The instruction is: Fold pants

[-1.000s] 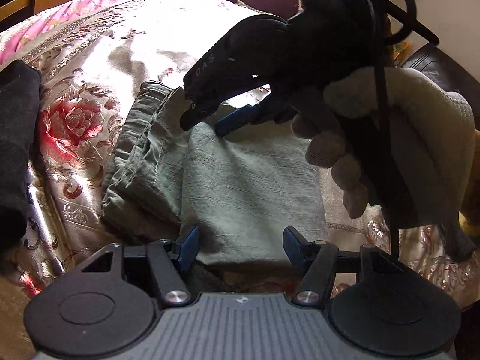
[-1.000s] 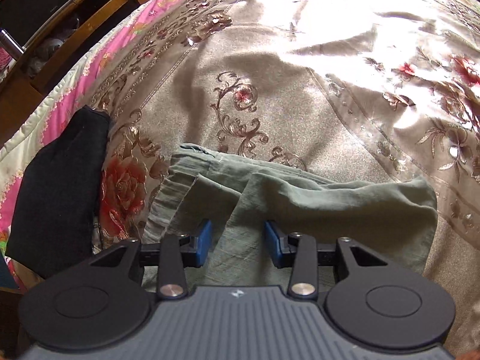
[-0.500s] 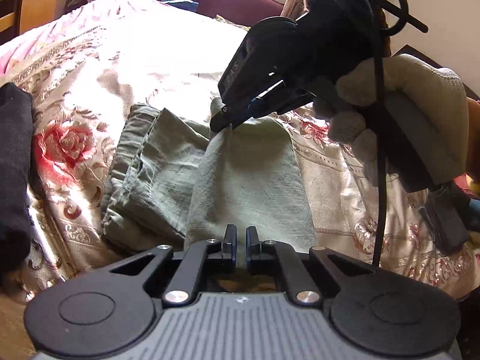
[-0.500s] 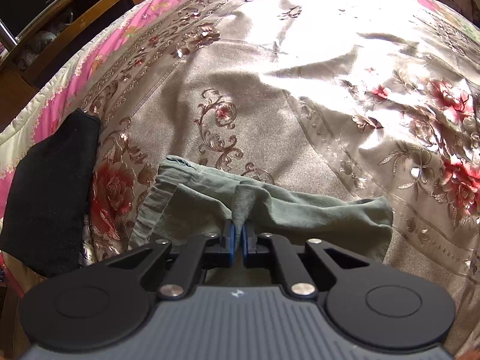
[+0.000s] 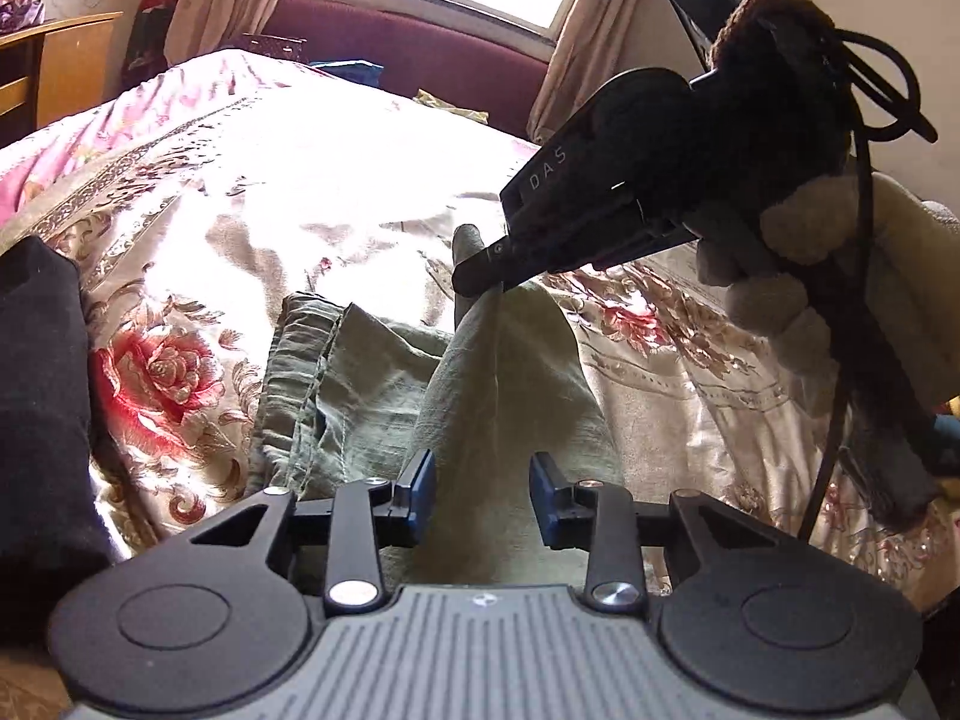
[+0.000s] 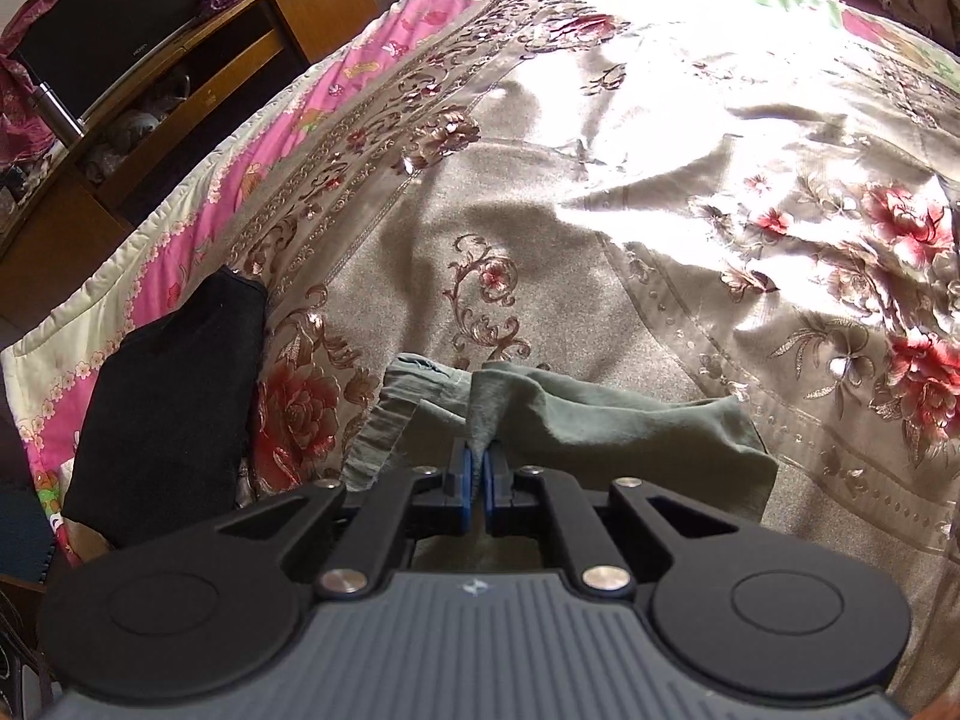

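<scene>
The grey-green pants (image 5: 384, 384) lie partly folded on the floral bedspread (image 5: 240, 192). My right gripper (image 6: 478, 480) is shut on the far edge of the top layer of the pants (image 6: 630, 426) and lifts it off the bed; it shows from outside in the left wrist view (image 5: 480, 273), held by a gloved hand. My left gripper (image 5: 480, 495) is open, its blue pads either side of the raised fabric near the front edge, not pinching it.
A folded black garment (image 5: 36, 396) lies left of the pants, also in the right wrist view (image 6: 174, 396). A wooden cabinet (image 6: 150, 78) stands beyond the bed's pink border. A maroon headboard (image 5: 420, 54) and window are at the back.
My left gripper, shut on the near edge half a second ago, has opened. My right gripper stays shut on the far edge and has lifted it higher.
</scene>
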